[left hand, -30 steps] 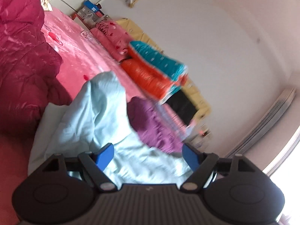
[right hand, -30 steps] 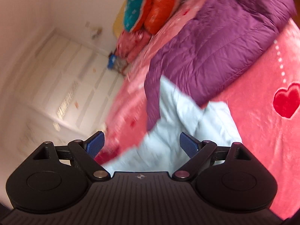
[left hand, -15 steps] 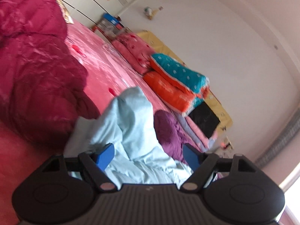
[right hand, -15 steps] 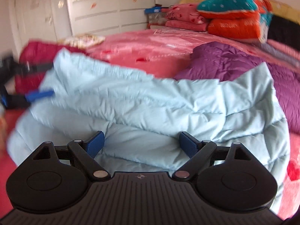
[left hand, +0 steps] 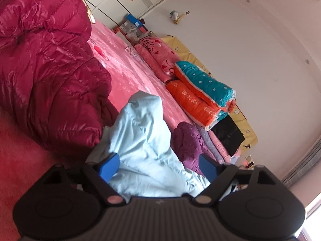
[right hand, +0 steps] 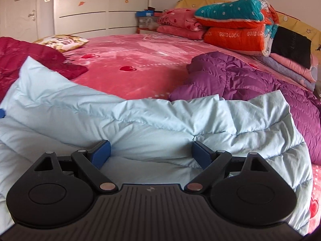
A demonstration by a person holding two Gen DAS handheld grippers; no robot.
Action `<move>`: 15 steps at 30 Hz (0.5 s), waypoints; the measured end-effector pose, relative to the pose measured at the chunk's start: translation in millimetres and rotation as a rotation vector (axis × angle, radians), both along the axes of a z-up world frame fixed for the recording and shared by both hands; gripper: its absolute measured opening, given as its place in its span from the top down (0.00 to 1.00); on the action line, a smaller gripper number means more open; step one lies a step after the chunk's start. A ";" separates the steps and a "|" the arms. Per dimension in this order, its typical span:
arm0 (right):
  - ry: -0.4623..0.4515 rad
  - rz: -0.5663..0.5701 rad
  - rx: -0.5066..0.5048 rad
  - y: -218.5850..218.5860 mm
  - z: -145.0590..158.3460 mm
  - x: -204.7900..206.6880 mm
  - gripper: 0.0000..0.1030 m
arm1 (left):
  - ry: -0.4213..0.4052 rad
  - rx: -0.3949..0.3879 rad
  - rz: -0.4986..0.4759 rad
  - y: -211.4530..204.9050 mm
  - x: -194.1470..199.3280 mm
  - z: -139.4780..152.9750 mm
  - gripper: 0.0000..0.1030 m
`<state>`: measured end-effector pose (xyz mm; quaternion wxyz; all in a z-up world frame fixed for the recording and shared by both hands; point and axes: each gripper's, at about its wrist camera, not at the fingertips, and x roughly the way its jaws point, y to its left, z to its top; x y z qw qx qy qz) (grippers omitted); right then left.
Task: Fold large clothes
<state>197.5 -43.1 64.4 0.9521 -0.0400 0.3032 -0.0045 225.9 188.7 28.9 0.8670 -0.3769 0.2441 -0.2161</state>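
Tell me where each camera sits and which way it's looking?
Left wrist: sits on the left gripper, tilted, looking across the bed past the light blue jacket at the wall; only its own opening fingers show.
Right wrist: sits on the right gripper, low over the light blue jacket, facing the wardrobe; its own open fingers show.
Both share the blue jacket, purple jacket, red jacket and folded blankets.

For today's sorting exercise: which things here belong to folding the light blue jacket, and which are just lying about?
Job in hand: light blue jacket; left gripper, jaws opening; right gripper, open.

Lying about: purple jacket; dark red jacket; stacked quilts; patterned pillow.
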 end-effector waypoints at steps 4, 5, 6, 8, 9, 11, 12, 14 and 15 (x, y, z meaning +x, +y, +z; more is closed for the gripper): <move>0.028 -0.036 0.035 -1.3 -6.6 13.3 0.00 | 0.031 0.014 -0.005 -1.8 3.8 -4.2 0.16; 0.040 -0.044 0.050 -3.1 -8.4 16.8 0.00 | 0.039 0.023 -0.005 -3.2 4.0 -4.7 0.16; 0.053 -0.051 0.066 -3.1 -10.5 20.7 0.00 | 0.047 0.032 -0.004 -4.7 4.8 -5.5 0.16; 0.066 -0.065 0.091 -6.9 -15.6 29.0 0.00 | 0.060 0.045 0.002 -6.3 6.1 -6.9 0.16; 0.072 -0.066 0.099 -7.3 -18.3 32.2 0.00 | 0.065 0.049 0.003 -6.8 6.7 -7.5 0.16; 0.080 -0.062 0.103 -8.0 -23.2 36.9 0.00 | 0.075 0.056 0.008 -7.1 7.7 -7.7 0.16; 0.080 -0.062 0.102 -7.3 -26.0 37.5 0.00 | 0.078 0.061 0.011 -7.7 7.8 -7.3 0.16; 0.073 -0.059 0.095 -5.2 -30.9 36.8 0.00 | 0.083 0.086 0.028 -8.5 7.2 -3.4 0.16; 0.068 -0.057 0.091 -4.3 -31.8 35.7 0.00 | 0.079 0.102 0.035 -8.8 6.1 -1.3 0.16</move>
